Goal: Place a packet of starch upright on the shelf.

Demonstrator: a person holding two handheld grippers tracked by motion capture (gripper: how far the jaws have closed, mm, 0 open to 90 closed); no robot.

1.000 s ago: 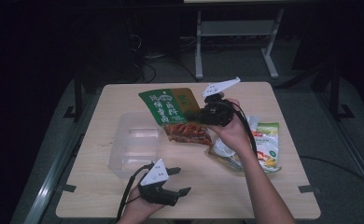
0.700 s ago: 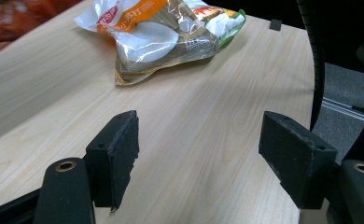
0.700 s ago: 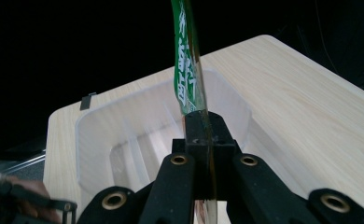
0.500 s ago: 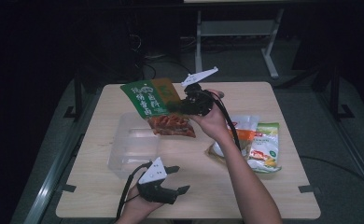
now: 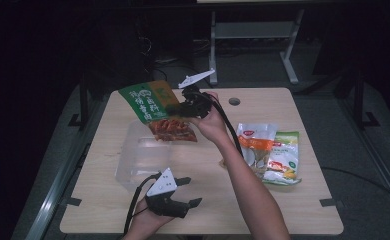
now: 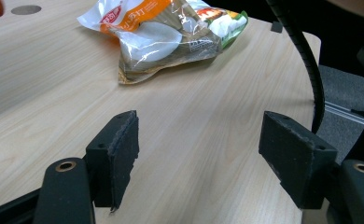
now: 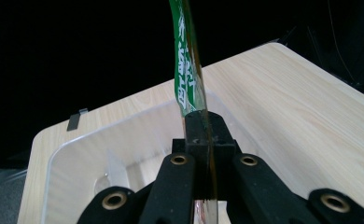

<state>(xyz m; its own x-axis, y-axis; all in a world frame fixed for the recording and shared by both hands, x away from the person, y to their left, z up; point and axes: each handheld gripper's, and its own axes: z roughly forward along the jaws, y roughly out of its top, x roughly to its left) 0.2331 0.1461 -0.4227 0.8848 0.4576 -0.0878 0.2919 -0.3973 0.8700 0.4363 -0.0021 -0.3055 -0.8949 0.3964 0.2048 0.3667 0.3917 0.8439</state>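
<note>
1. At the bottom of the high view, left of centre, the left gripper [image 5: 189, 191] rests low over the table [image 5: 293, 210] with its jaws spread wide and nothing between them.
2. In the left gripper view the table's bare wood lies between its two black pads [image 6: 124, 149], and a pile of snack bags [image 6: 166, 32] sits in the upper middle of the frame.
3. Just above the left gripper in the high view lies a clear plastic box [image 5: 138, 160].
4. In the middle of that view, the right gripper [image 5: 179, 108] is clamped on a green snack packet [image 5: 155, 110], held lifted above the box's far edge.
5. In the right gripper view the packet [image 7: 185, 70] rises edge-on from the closed jaws, the box [image 7: 91, 149] below.
</note>
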